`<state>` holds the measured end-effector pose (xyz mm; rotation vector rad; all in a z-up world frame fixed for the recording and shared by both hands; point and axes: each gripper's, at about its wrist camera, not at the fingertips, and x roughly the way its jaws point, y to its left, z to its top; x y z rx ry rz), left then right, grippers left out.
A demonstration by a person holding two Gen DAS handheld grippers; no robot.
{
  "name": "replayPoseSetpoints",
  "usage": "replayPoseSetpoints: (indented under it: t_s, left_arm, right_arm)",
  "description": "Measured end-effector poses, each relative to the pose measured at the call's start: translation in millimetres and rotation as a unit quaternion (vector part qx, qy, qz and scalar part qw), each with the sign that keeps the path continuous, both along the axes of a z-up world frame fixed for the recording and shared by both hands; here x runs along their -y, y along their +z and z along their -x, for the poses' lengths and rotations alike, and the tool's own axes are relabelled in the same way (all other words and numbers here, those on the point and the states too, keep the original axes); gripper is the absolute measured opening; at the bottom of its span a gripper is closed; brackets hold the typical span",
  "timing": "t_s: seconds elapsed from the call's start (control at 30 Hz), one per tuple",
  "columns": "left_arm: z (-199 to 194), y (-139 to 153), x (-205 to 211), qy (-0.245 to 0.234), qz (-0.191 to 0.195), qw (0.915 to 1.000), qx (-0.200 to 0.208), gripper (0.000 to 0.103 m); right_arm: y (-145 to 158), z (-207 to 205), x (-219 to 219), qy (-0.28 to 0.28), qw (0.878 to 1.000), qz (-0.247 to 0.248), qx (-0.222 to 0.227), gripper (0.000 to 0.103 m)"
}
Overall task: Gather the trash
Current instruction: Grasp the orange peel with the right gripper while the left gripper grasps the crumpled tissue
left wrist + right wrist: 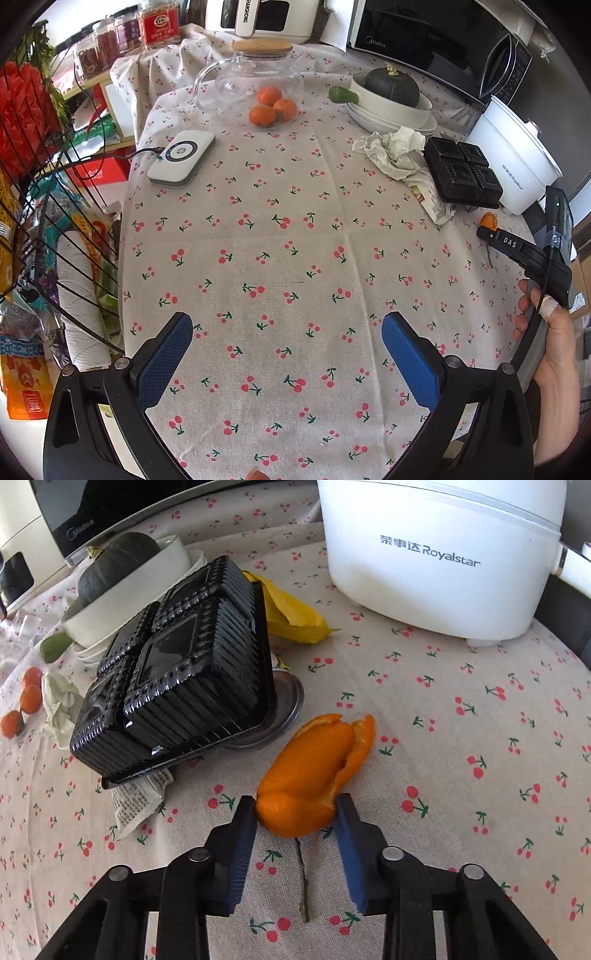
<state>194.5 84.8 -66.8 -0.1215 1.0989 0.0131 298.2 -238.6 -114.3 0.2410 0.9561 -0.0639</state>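
An orange peel [317, 760] lies on the cherry-print tablecloth [461, 738], and my right gripper [295, 805] is shut on its near end, one pad pressing each side. A thin green stem [303, 878] lies below the peel. Left of it sits an upturned black plastic tray [177, 679] on a printed wrapper [136, 801], with a yellow peel [295, 616] behind and crumpled tissue [61, 705] beyond. My left gripper [286, 328] hangs open over bare cloth near the table's front. From there the tissue [391, 149], tray [461, 173] and wrapper [432, 201] lie far right.
A white Royalstar cooker [436, 554] stands right behind the peel. A bowl with a dark squash [391, 88], a glass teapot [255, 81], mandarins [273, 107] and a white device [181, 157] occupy the back. A wire rack [48, 206] stands off the left edge. A hand [554, 332] is at right.
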Motion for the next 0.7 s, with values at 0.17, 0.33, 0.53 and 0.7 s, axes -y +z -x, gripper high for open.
replayPoseSetpoints:
  t_s: [0.17,0.33,0.53,0.7]
  left_arm:
    - [1.6,1.8,8.9,-0.022,-0.002,0.9997,0.008,0.103]
    - [-14.8,3.4,32.2,-0.053,-0.021,0.9983,0.013,0.103]
    - [-72.7,10.5,71.4,-0.069,-0.01,0.997,0.033,0.103]
    - [-132.4,7.9,95.4,-0.044,0.042,0.9969,0.05,0.093]
  right_arm:
    - [7.0,12.6,11.0,0.01,1.0,-0.007,-0.013,0.028]
    - [28.9,34.4,34.0,0.011,0.999,-0.037,-0.011,0.027]
    - [50.0,59.5,60.6,0.018,0.999,-0.044,-0.005,0.027]
    - [49.1,71.3,75.0,0.034,0.999,-0.023,-0.018,0.027]
